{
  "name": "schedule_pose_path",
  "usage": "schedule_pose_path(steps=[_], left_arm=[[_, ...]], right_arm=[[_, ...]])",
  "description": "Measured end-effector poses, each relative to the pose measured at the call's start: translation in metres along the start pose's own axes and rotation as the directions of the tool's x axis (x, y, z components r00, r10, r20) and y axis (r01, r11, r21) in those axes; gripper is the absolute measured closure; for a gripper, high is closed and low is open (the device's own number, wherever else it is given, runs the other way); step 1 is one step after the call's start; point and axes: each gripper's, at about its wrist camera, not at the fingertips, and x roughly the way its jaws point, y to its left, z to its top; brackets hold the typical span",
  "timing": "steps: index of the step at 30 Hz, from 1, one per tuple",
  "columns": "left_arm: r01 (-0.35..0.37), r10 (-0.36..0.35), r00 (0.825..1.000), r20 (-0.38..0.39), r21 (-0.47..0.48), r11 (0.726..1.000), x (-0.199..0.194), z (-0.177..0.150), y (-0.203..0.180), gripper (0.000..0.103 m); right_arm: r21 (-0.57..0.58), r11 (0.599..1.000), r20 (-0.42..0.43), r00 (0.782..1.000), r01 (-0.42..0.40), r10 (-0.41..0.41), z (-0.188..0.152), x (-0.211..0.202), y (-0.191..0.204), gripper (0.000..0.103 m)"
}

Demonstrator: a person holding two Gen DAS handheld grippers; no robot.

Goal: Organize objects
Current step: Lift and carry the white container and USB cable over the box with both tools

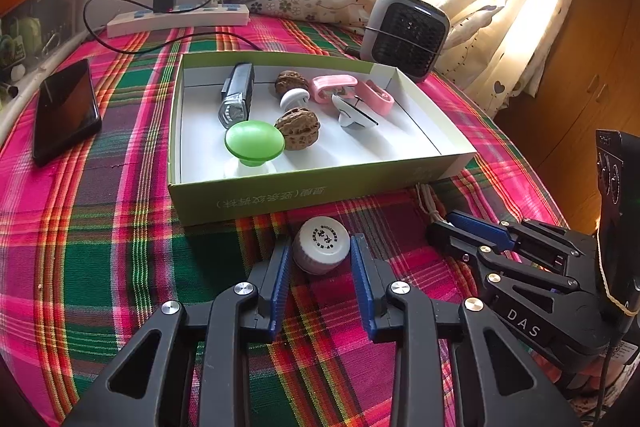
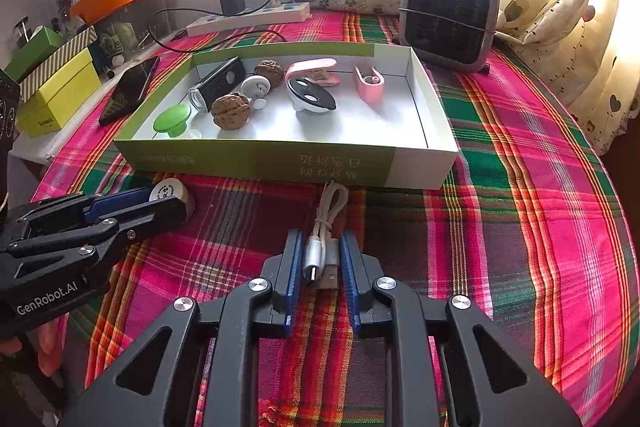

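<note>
While the right gripper (image 2: 320, 259) is clamped on a bundled white USB cable (image 2: 322, 251), the left gripper (image 1: 320, 255) stands narrow around a small white bottle (image 1: 322, 245); on the near-left side a gap is seen between pad and bottle, so a firm grip cannot be confirmed. No earlier frame is given, so jaw motion is left out. The cable's long axis runs along the fingers, plugs toward the camera, loop end pointing at the box (image 2: 280, 163). The bottle lies tipped, cap face toward the camera; its body is largely hidden behind the cap. Printing on the cap is too small to be read. "DAS" is read on the right gripper, "GenRobot.AI" on the left. Both items sit on the plaid cloth (image 2: 500, 227), just short of the box's near wall. Chinese print on that wall is blurred. Inside are seen two walnuts (image 1: 298, 131), a green knob (image 1: 254, 141), pink clips (image 1: 334, 87) and a bike light (image 1: 238, 95). A phone (image 1: 66, 111) lies left of the box, a heater (image 1: 404, 35) behind.
</note>
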Motion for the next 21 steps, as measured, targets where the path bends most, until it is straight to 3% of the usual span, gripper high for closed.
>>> schedule_pose_path(steps=[21], left_arm=[[-0.042,0.041,0.999,0.024,0.035,0.999,-0.013,0.001,-0.008,0.076]], right_arm=[[-0.001,0.996,0.019,0.996,-0.086,0.086,-0.003,-0.009,0.004,0.084]])
